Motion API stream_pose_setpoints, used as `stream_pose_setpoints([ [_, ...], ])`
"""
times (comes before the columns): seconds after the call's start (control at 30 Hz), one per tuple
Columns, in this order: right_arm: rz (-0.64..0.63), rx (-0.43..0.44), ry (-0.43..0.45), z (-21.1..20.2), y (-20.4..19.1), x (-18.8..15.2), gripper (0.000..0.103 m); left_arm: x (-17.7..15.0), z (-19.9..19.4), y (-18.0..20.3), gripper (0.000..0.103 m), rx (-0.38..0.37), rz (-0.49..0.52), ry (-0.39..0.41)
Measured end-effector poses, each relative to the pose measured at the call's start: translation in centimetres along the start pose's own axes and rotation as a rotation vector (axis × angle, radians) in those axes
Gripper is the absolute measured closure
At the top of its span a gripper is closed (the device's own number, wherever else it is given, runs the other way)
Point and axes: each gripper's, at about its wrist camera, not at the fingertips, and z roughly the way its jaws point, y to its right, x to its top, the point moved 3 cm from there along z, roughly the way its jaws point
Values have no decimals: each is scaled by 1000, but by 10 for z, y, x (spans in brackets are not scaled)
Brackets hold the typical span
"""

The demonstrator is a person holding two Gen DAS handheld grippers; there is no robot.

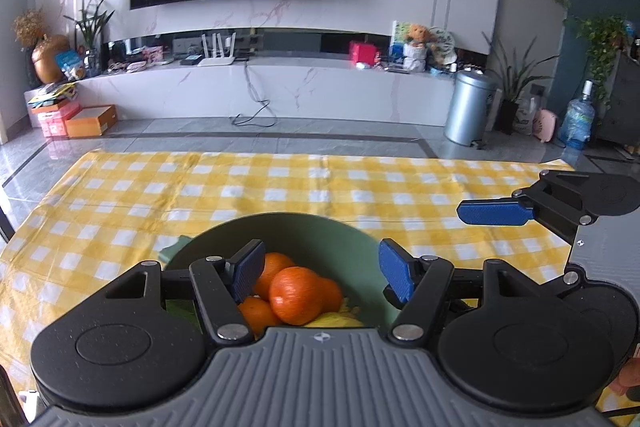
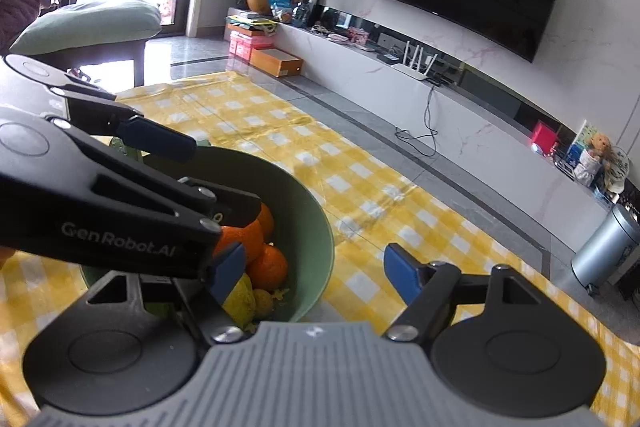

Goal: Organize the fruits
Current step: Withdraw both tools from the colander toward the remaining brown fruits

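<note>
A green bowl (image 1: 280, 217) stands on the yellow checked cloth (image 1: 280, 179) and holds several oranges (image 1: 296, 293) and a yellow fruit (image 1: 336, 321). My left gripper (image 1: 322, 265) hangs open just above the bowl, nothing between its blue pads. In the right wrist view the bowl (image 2: 316, 227), oranges (image 2: 268, 267) and yellow fruit (image 2: 240, 299) sit at lower left, partly hidden by the left gripper (image 2: 224, 175) reaching over them. My right gripper (image 2: 314, 275) is open and empty over the bowl's right rim; one of its fingers (image 1: 494, 213) shows right of the bowl.
A green item (image 1: 176, 247) lies against the bowl's left side. The cloth (image 2: 360, 187) stretches far beyond the bowl. Past it are tiled floor, a TV cabinet (image 1: 280, 83), a metal bin (image 1: 468, 107) and a cushioned chair (image 2: 92, 23).
</note>
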Motion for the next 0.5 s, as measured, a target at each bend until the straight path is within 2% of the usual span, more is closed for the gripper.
stream_pose_setpoints([
  [0.2,144,-61,18,-40,24,-24,25,-2,-11,33,26,-113,28,2],
  [0.33,241,-108,19,-66,42,-48,21,-7,-15,55,26,-194,38,-24],
  [0.5,328,-161,-8,-86,55,-81,21,-19,-13,81,26,-286,58,-70],
])
